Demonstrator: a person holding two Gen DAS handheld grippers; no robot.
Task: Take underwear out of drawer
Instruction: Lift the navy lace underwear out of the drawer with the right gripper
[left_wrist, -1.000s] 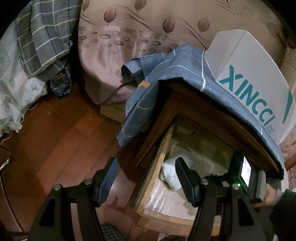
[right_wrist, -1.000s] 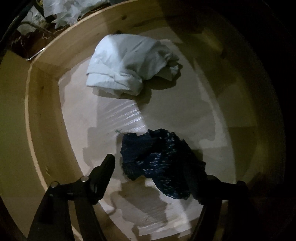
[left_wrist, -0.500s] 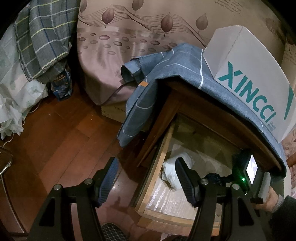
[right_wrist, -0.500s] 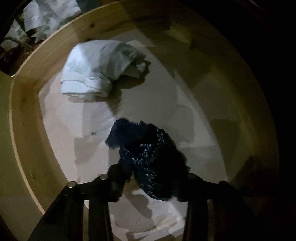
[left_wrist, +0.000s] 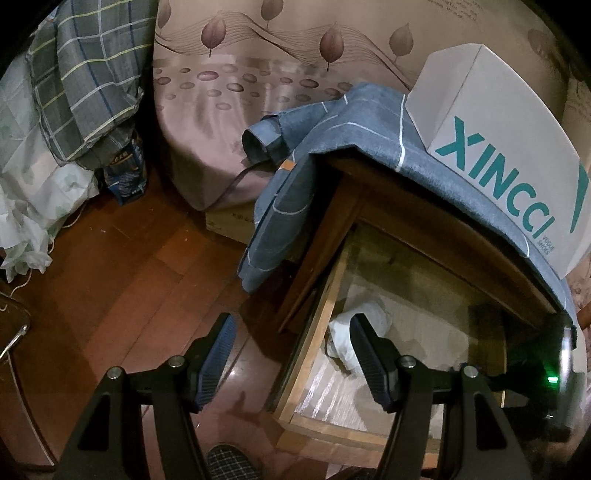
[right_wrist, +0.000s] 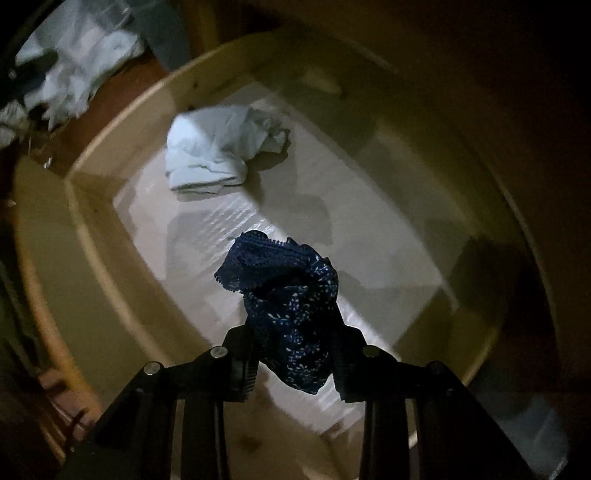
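Navy underwear (right_wrist: 291, 314) pinched in right gripper (right_wrist: 295, 363), above drawer (right_wrist: 96, 206).

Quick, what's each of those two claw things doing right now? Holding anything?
Left gripper: open, holding nothing, above the floor and drawer edge.
Right gripper: jaws have just closed on the dark blue underwear.
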